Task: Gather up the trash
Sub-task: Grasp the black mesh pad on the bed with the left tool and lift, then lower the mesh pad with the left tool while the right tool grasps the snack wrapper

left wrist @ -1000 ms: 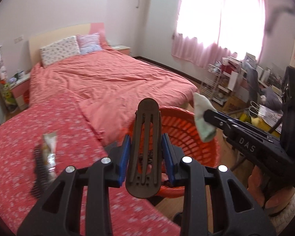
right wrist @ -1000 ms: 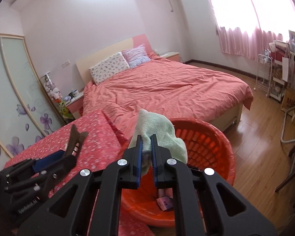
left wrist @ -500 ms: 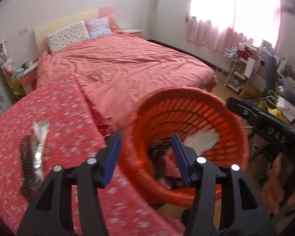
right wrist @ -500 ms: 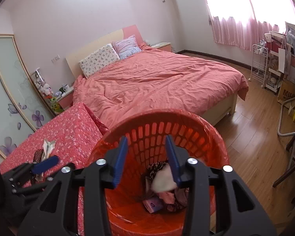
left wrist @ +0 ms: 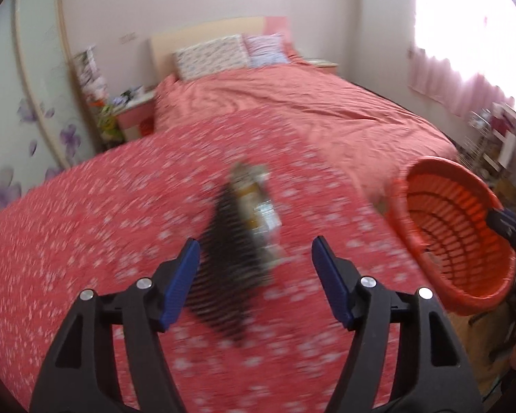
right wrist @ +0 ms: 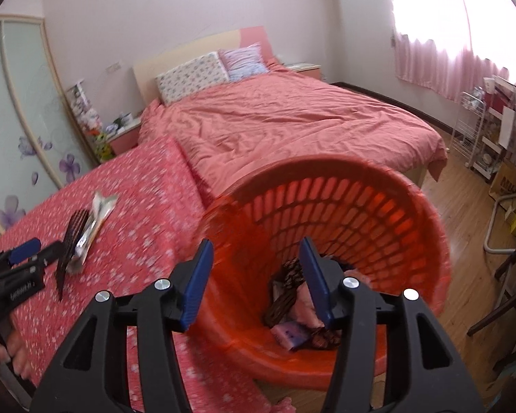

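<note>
My left gripper (left wrist: 256,273) is open and empty above the red flowered cloth (left wrist: 86,241), just short of a black comb (left wrist: 228,268) and a crinkled snack wrapper (left wrist: 258,206) lying side by side; both are blurred. My right gripper (right wrist: 254,277) is open and empty over the orange basket (right wrist: 412,213), which holds several discarded items (right wrist: 289,296). The comb (right wrist: 70,241) and wrapper (right wrist: 94,223) also show in the right wrist view, with the left gripper (right wrist: 20,258) beside them. The basket shows in the left wrist view (left wrist: 464,227) too.
A bed with a coral duvet (right wrist: 292,127) and two pillows (right wrist: 192,75) lies beyond. A nightstand (right wrist: 120,134) with clutter stands at its left, a wire rack (right wrist: 478,130) and wood floor (right wrist: 464,241) at the right.
Both grippers opened: the left dropped the dark slatted piece, the right the pale cloth, into the basket. The left gripper then swung left to the comb and wrapper.
</note>
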The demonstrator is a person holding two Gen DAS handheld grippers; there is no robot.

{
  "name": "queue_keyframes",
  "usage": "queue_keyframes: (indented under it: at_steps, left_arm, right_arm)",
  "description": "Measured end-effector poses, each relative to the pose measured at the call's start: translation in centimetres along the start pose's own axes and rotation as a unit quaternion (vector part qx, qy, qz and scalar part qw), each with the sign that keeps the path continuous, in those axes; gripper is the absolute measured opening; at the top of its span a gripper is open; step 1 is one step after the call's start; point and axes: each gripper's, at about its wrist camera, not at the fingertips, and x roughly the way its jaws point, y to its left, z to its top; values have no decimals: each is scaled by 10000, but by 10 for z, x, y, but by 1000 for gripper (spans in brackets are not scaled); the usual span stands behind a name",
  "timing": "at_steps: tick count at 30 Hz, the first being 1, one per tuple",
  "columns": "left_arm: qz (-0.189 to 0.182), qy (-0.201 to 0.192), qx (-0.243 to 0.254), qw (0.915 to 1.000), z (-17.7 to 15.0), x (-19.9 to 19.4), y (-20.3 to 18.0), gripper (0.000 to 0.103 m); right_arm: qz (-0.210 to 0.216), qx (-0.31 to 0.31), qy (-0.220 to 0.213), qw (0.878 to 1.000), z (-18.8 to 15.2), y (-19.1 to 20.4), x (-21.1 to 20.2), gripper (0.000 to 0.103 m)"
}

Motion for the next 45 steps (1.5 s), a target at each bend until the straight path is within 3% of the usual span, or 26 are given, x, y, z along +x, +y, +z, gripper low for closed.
queue_keyframes:
  at_steps: [5, 7, 9, 13, 15, 18, 19, 20, 25, 34, 39, 40, 45]
  left_arm:
    - [-152, 257, -370, 9989, 1, 15, 27, 54]
    - [-204, 308, -375, 9986, 2, 21, 29, 40]
    - [-185, 407, -367, 9983, 1, 29, 29, 16]
    - [-381, 518, -725, 9953, -2, 34, 47, 18]
    - [-412, 451, -858, 9944, -2, 31, 53, 32]
    - [-453, 484, -757, 9949, -1, 35, 52, 31]
    - [-495, 528, -701, 9949, -2, 37, 50, 26]
    - [-530, 561, -673, 9947, -3, 39, 50, 7]
    - [-427, 479, -698, 9955, -13, 27, 73, 7]
    - [437, 626, -1128, 9907, -41, 6, 189, 7]
    - [329, 734, -1399, 9869, -52, 8, 216, 10]
    - [319, 730, -1420, 9867, -53, 8, 216, 12]
    - [109, 594, -1536, 9863, -52, 5, 224, 41]
  right_arm:
    - [113, -260, 127, 9995, -8, 29, 3, 53]
    - [159, -338, 157, 9992, -9, 38, 3, 53]
    - [192, -409, 187, 9988, -9, 46, 3, 53]
    - [268, -595, 186, 9977, -11, 64, 2, 53]
    - [288, -661, 191, 9972, -12, 73, 2, 53]
    - [319, -712, 214, 9967, -13, 85, 3, 53]
    - [329, -734, 225, 9965, -13, 88, 3, 53]
    - [339, -745, 231, 9964, -14, 92, 3, 53]
    - [431, -896, 231, 9948, -14, 110, 1, 53]
    - [767, -1021, 414, 9909, -8, 163, 25, 53]
    - [862, -927, 731, 9893, -5, 196, 58, 53]
    - [819, -902, 804, 9893, -3, 202, 68, 53]
    - [763, -836, 1012, 9884, -2, 215, 88, 53]
